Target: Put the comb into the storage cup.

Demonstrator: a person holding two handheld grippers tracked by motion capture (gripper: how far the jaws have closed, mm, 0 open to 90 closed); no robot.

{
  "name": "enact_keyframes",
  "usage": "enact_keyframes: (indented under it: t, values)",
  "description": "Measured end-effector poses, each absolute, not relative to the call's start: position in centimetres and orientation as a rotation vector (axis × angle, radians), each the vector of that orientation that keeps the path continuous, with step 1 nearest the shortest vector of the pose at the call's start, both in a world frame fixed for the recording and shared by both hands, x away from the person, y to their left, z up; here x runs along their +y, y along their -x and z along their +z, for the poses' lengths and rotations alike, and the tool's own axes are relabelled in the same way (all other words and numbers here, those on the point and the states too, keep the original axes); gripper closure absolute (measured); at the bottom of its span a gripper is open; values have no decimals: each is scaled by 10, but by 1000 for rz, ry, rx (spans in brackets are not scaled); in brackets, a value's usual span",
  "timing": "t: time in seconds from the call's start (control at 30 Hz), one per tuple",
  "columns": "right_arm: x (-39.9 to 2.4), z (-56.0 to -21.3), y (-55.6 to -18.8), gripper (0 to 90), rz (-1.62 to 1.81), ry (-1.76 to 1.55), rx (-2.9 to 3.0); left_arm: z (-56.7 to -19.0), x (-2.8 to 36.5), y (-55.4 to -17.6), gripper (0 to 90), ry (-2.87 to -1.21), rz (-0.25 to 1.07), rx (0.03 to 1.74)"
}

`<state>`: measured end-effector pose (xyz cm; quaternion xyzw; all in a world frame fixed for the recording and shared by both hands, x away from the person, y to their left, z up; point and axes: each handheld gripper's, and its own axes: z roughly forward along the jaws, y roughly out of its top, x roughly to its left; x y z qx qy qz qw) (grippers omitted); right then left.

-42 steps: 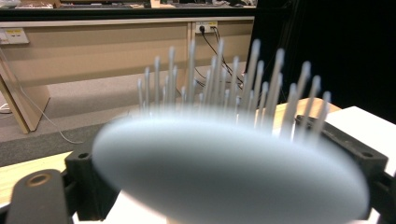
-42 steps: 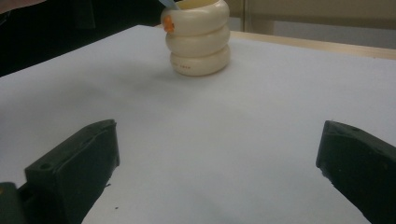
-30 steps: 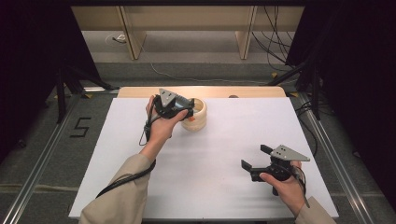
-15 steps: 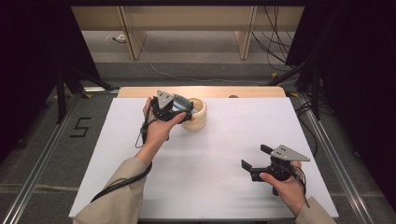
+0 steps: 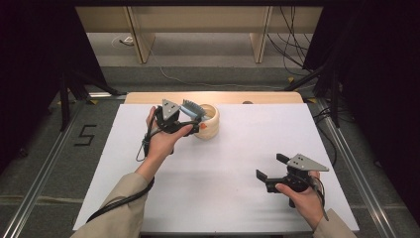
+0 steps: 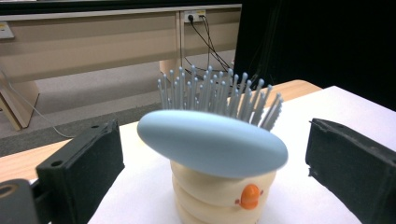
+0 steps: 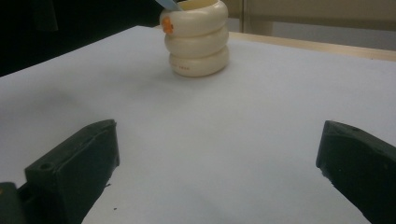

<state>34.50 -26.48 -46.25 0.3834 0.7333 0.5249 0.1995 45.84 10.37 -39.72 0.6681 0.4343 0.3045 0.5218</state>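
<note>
The left gripper (image 6: 210, 154) has just spread wide, backing off the hairbrush (image 6: 212, 140) now resting in the cup (image 6: 219, 198); the right gripper (image 7: 217, 168) gapes empty.

1. Left gripper (image 5: 190, 121) at far side of the table, jaws spread wide, just been opening, pads pressing on nothing.
2. Left forearm reaches forward, hand wrapped round the gripper body.
3. Right gripper (image 5: 270, 167) low near the table's near right, jaws wide apart, nothing between them.
</note>
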Motion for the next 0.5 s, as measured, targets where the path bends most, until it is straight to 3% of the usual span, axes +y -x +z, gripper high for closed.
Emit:
enact_keyframes:
  t: [0.5]
  values:
    - [-265,-462,-345,2,1468,-1069,2048,-397,117,-436,42,-1612,726,1012]
